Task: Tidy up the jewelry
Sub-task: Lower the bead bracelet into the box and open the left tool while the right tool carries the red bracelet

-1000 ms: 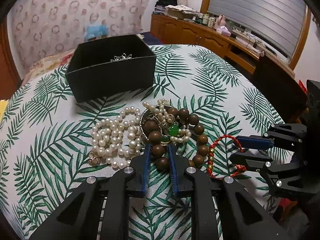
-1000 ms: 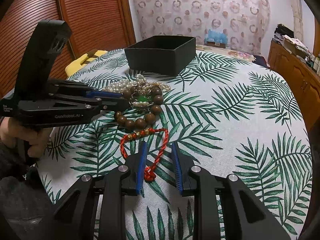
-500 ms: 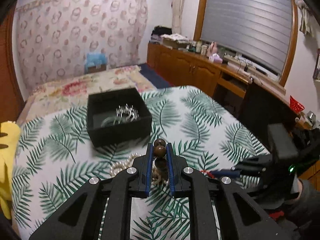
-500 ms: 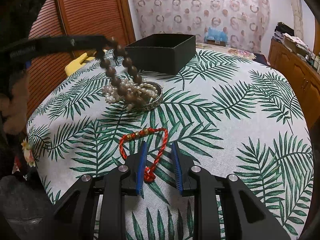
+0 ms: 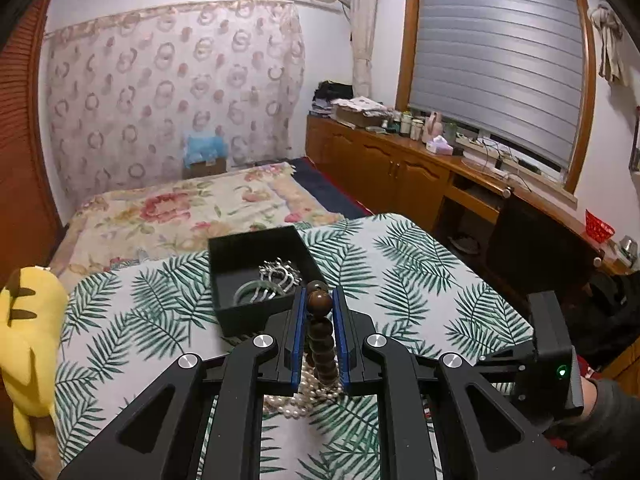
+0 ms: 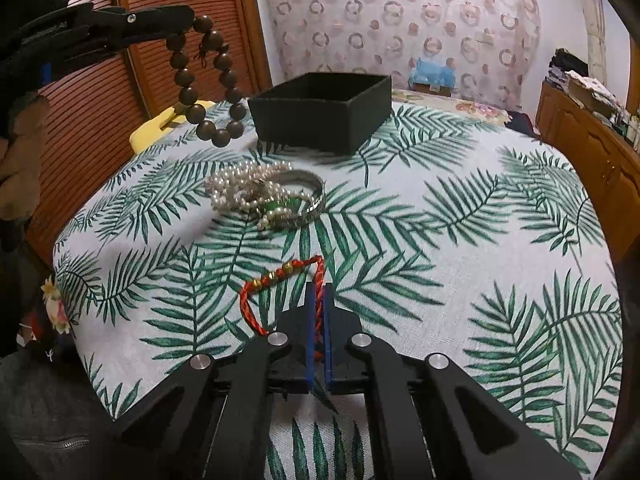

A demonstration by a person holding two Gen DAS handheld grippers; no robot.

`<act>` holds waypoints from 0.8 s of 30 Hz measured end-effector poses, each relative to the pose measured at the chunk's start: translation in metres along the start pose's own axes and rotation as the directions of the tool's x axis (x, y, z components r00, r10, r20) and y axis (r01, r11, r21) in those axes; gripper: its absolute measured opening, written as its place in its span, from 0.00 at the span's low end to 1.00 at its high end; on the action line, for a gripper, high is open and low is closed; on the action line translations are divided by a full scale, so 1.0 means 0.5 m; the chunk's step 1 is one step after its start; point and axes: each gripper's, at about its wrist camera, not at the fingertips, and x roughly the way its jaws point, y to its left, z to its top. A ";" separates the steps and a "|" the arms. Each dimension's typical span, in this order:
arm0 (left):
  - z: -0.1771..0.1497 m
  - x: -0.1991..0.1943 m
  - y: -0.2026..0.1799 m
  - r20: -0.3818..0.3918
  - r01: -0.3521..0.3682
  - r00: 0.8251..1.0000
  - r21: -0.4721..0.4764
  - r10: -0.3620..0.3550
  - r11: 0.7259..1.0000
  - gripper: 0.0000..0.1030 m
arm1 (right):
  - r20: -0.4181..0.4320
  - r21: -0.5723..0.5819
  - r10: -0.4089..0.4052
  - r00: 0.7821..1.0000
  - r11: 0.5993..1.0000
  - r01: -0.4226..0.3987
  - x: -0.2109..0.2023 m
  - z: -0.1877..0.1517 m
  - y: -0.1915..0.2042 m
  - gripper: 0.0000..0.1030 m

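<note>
My left gripper (image 5: 319, 300) is shut on a brown wooden bead bracelet (image 5: 322, 336), which hangs in the air left of the black box in the right wrist view (image 6: 208, 80). The open black box (image 5: 256, 280) holds a silver piece and a pale green bangle. My right gripper (image 6: 319, 292) is shut on a red cord bracelet (image 6: 280, 276) with gold beads, lying on the leaf-print tablecloth. A heap of pearl strands (image 6: 240, 190) with a silver bangle and green stone lies between the box (image 6: 324, 112) and the red bracelet.
A yellow plush toy (image 5: 28, 332) sits at the table's left edge. A bed (image 5: 180, 208) lies beyond the table, wooden cabinets (image 5: 400, 168) to the right. Slatted wooden doors (image 6: 100, 100) stand left of the table.
My left gripper has lifted the wooden bead bracelet off the pile and carried it up toward the box. My right gripper has closed on the red cord bracelet.
</note>
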 end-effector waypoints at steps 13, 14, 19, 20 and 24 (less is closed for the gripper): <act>0.029 0.002 0.040 0.030 -0.040 0.999 0.003 0.040 0.999 0.12 | 0.088 -0.069 -0.010 0.996 0.997 0.016 -0.032 0.101 -0.001 0.03; 0.032 0.007 0.045 0.029 -0.044 0.999 0.005 0.043 0.999 0.12 | 0.093 -0.077 -0.012 0.996 0.997 0.019 -0.031 0.111 -0.001 0.03; 0.051 0.036 0.070 0.028 -0.059 0.998 0.010 0.059 0.998 0.12 | 0.123 -0.107 -0.017 0.992 0.994 0.030 -0.025 0.165 -0.007 0.03; 0.055 0.040 0.074 0.028 -0.061 0.998 0.010 0.060 0.998 0.12 | 0.132 -0.110 -0.018 0.991 0.993 0.033 -0.023 0.179 -0.012 0.03; 0.083 0.069 0.089 0.025 -0.058 0.998 0.009 0.058 0.998 0.12 | 0.160 -0.115 -0.021 0.987 0.993 0.040 -0.015 0.233 -0.028 0.03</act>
